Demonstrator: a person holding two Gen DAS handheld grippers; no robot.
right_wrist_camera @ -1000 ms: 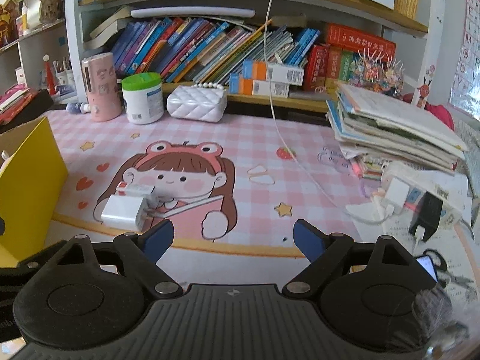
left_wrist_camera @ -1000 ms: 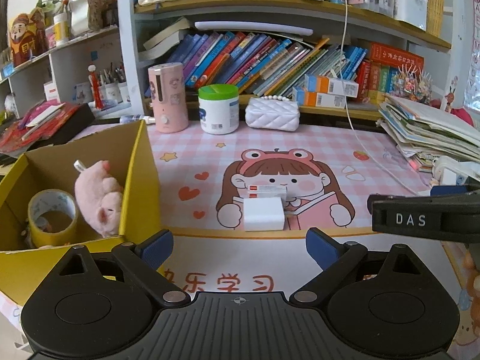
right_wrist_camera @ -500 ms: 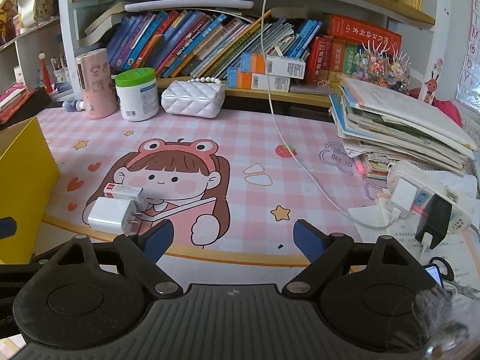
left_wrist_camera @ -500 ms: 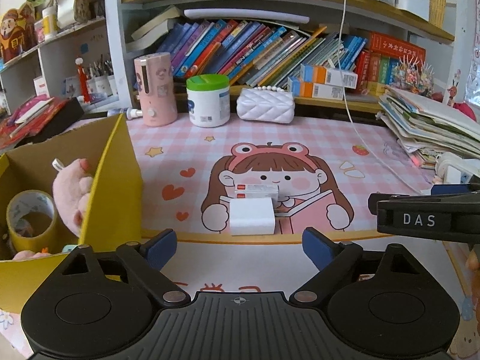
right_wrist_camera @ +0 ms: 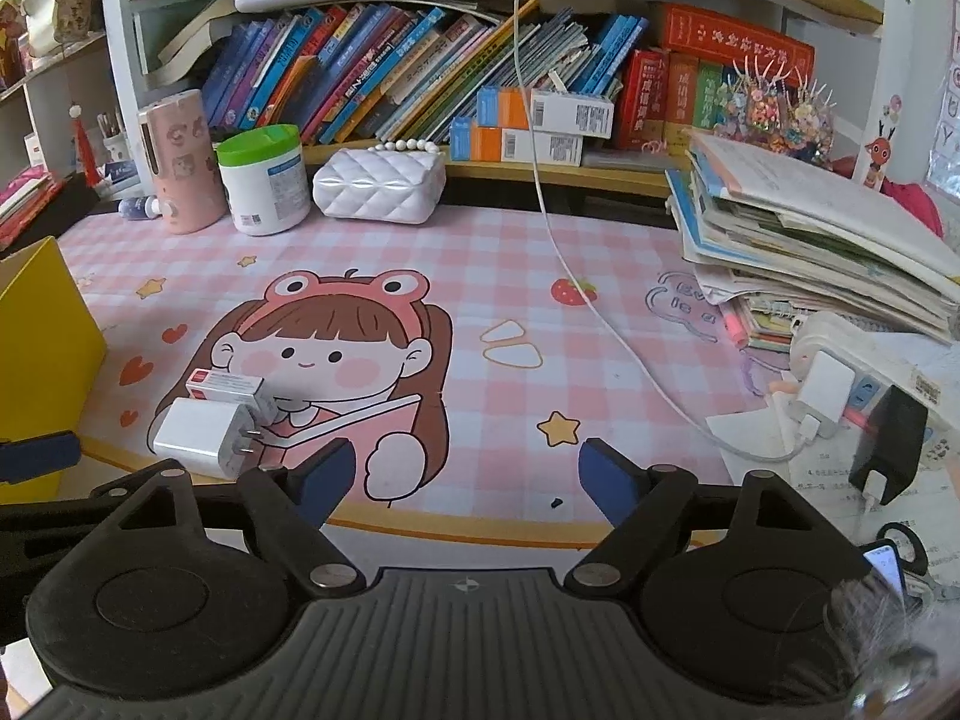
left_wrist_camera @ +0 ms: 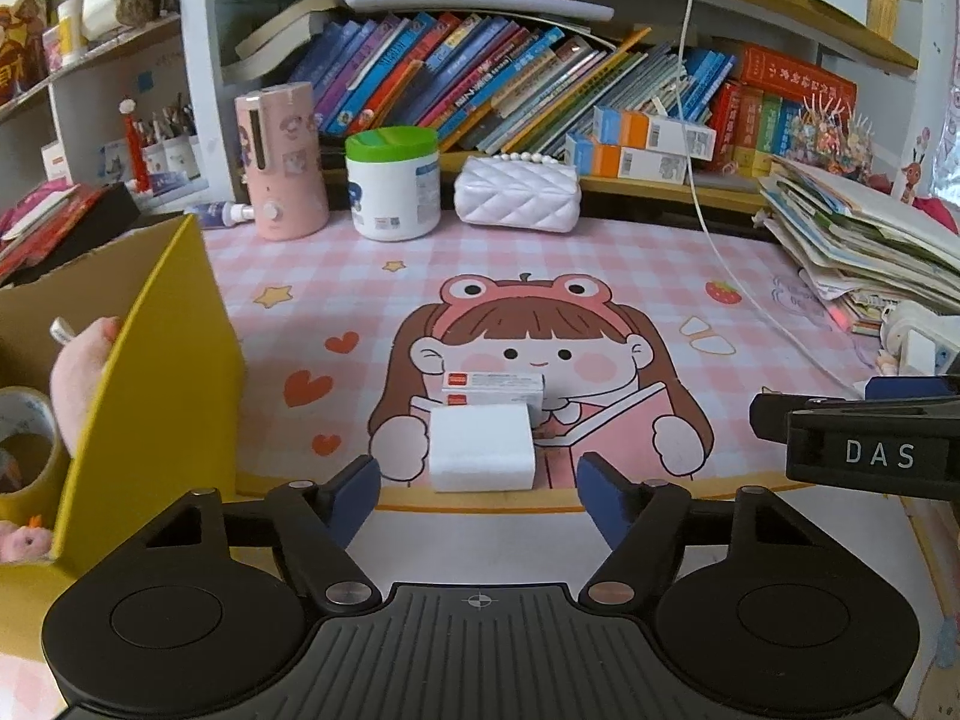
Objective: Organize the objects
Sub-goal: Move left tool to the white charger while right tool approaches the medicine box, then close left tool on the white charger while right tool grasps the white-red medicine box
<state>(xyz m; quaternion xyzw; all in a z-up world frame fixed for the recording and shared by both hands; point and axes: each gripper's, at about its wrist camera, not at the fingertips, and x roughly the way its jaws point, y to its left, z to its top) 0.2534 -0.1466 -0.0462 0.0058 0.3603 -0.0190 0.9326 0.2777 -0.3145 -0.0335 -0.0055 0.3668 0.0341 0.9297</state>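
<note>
Pink checked desk mat (left_wrist_camera: 630, 264) — white charger (left_wrist_camera: 482, 447), small box (left_wrist_camera: 492, 383), yellow box (left_wrist_camera: 156, 372)

Left gripper (left_wrist_camera: 479, 498): black ribbed body, two round black discs, silver screws, blue-padded fingers (left_wrist_camera: 353, 495). Right gripper (right_wrist_camera: 462, 480): identical build, crosshair mark at centre; seen from the left camera, its side reads "DAS" in white.

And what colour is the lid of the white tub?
Green; the lid shows best in the left wrist view.
</note>
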